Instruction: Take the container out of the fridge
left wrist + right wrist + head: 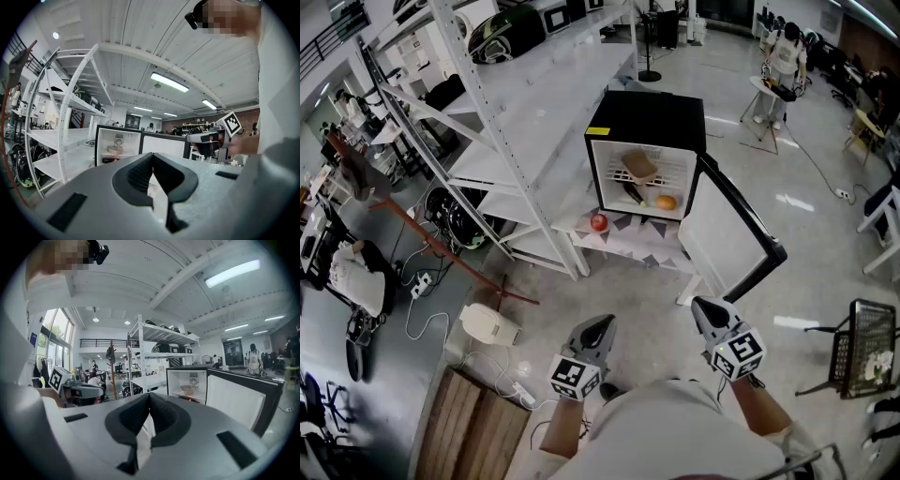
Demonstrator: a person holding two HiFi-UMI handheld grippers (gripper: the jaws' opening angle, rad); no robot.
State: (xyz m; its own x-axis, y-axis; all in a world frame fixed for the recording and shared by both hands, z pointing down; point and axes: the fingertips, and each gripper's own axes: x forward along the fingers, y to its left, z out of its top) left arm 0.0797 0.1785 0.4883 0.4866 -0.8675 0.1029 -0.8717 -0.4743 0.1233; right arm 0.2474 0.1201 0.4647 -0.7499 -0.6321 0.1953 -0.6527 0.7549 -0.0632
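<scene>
The container (639, 167) sits on the upper wire shelf of the fridge (645, 117), which stands on a low white surface (623, 246) well ahead of the person. Both tools are far from it. The left hand-held gripper (600, 326) and the right hand-held gripper (703, 307) are held near the body, pointing roughly level towards the open front. Each has its jaws pressed together with nothing between them, as both gripper views show. From above, the container seems to lie slantwise on its shelf, its longer side running from back left to front right, though it is small in view. The right tool is a little further forward, but the open door (731, 225) swings out on that side, its edge close to that tool's line in. The left tool probably has the straighter path to the opening. A rack (516, 122) crowds the fridge's left side, so the clear approach is the floor straight in front. Below the container lie a dark item and an orange (666, 202), and a red fruit (599, 222) rests on the surface outside. The jaws would need to open before reaching the shelf.
</scene>
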